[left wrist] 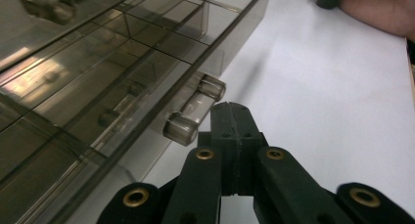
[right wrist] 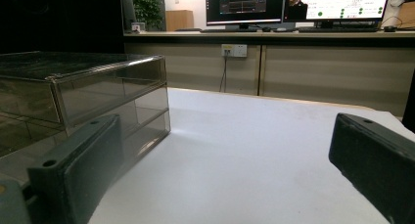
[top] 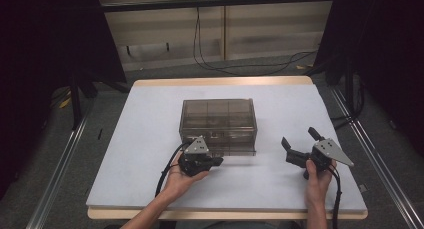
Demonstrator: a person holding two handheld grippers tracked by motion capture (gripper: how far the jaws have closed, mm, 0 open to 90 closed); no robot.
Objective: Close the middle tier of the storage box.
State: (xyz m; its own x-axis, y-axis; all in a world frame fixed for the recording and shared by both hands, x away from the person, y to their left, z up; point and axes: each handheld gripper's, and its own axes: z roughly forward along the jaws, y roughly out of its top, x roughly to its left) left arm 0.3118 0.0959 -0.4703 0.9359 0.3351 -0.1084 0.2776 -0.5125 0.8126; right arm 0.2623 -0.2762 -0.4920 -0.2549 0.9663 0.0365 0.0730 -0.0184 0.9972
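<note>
White covering spreads over the desk (top: 150,139), with dark curtains at either side and monitors along the far wall. Your smoky translucent drawer box (top: 218,125) sits near the middle of it, and the lower drawer's handle (left wrist: 194,113) faces your side.

Your left gripper (left wrist: 230,117) has its jaws pressed together on nothing, their tips just beside that clear bar handle and slightly to its outer end. Your right gripper (top: 300,145) hovers well apart from the box on its right, jaws spread wide and empty.

The risk, as I judge it, sits with the left hand. With the jaws closed you can't take the handle; if you push forward as you are, the tips will likely nudge the bar or the drawer front and slide the whole light box across the smooth covering. Nothing braces it, since your right gripper isn't touching it. Opening late could also catch one end of the bar and skew the drawer.
</note>
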